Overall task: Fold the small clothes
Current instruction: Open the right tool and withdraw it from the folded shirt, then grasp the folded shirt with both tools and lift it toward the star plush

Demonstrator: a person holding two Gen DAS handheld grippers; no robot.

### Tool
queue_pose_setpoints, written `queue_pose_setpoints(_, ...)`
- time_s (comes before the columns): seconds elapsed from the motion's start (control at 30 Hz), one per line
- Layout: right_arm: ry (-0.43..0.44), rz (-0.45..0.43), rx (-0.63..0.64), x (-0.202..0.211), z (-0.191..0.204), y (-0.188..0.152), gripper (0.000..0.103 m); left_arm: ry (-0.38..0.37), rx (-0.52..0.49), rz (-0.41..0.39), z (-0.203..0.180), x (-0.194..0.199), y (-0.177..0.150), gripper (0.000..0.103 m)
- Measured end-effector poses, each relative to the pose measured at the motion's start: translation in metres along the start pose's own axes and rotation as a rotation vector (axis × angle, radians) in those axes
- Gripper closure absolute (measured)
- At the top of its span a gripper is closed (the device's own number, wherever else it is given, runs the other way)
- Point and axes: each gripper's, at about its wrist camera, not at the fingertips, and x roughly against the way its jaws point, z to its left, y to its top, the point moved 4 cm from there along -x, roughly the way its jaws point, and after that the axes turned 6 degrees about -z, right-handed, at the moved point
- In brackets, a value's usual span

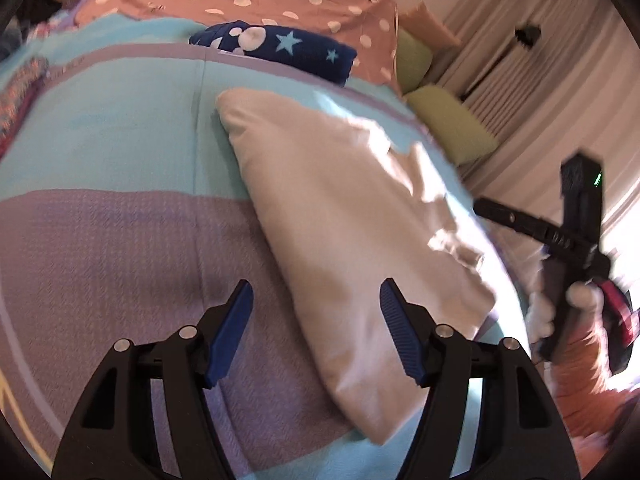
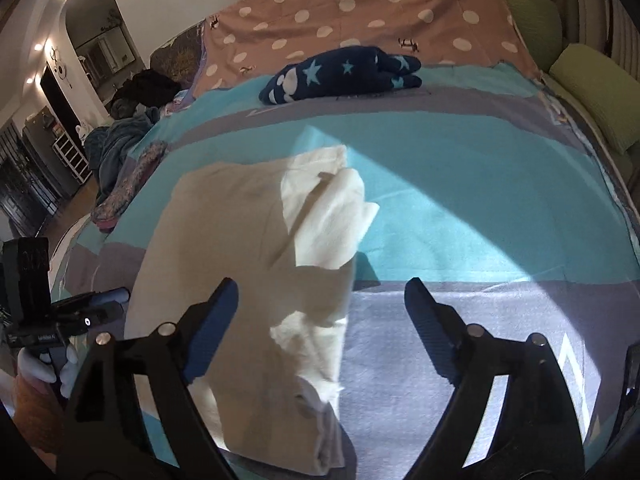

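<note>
Sunlight falls across a bed whose striped cover (image 2: 480, 184) runs in turquoise and lilac bands, with a pink-brown polka-dot sheet (image 2: 360, 12) spread over the far end and pale curtains (image 1: 520, 40) hanging along one side. Green cushions (image 2: 596, 96) line the bed's edge by the curtains, and a heap of dark clothes (image 2: 144, 88) sits at the far corner toward the open room. On the cover lies the white garment (image 2: 240, 272), folded into a long thick rectangle that crosses from a turquoise band onto a lilac one; one end of it is rumpled, with loose layers turned up in the bright patch. Beyond it, well apart and close to the dotted sheet, rests a navy bundle with stars (image 2: 344, 74), already folded. The left gripper (image 1: 316, 332) hangs over the garment's near edge with its blue-padded jaws spread wide and nothing between them. The right gripper (image 2: 320, 328) is likewise wide open above the garment, clasping nothing. In the left wrist view the other tool appears at the side, held in a white-gloved hand (image 1: 576, 300).
</note>
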Motion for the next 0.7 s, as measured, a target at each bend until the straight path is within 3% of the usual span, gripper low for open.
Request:
queue_pose_setpoints(0.2, 0.218, 0.171, -0.047, -0.05, -0.014, -0.003, 0.016, -0.027, 0.045, 0.042, 0.016, -0.025, 0.017, 0.036)
queue_pose_setpoints(0.4, 0.341, 0.169, 0.019, -0.095, 0.002, 0.025, 0.013, -0.126, 0.083, 0.092, 0.016, -0.056, 0.029, 0.036)
queue_pose_setpoints(0.47, 0.355, 0.164, 0.012, -0.106, 0.006, 0.034, 0.035, -0.136, 0.089, 0.1, 0.017, -0.066, 0.034, 0.036)
queue_pose_setpoints(0.5, 0.338, 0.173, 0.0, -0.112, 0.005, 0.036, 0.07, -0.134, 0.089, 0.099, 0.016, -0.071, 0.038, 0.039)
queue_pose_setpoints(0.53, 0.331, 0.181, -0.028, -0.111, 0.001, 0.035, 0.078, -0.121, 0.083, 0.096, 0.016, -0.075, 0.042, 0.051)
queue_pose_setpoints(0.6, 0.295, 0.139, -0.001, -0.099, 0.006, 0.039, 0.084, -0.085, 0.068, 0.098, 0.014, -0.081, 0.049, 0.072)
queue_pose_setpoints(0.63, 0.277, 0.117, 0.023, -0.092, 0.009, 0.041, 0.086, -0.08, 0.061, 0.093, 0.012, -0.082, 0.054, 0.079)
queue_pose_setpoints(0.7, 0.243, 0.061, 0.065, -0.072, 0.015, 0.047, 0.087, -0.07, -0.007, 0.057, -0.003, -0.075, 0.065, 0.082)
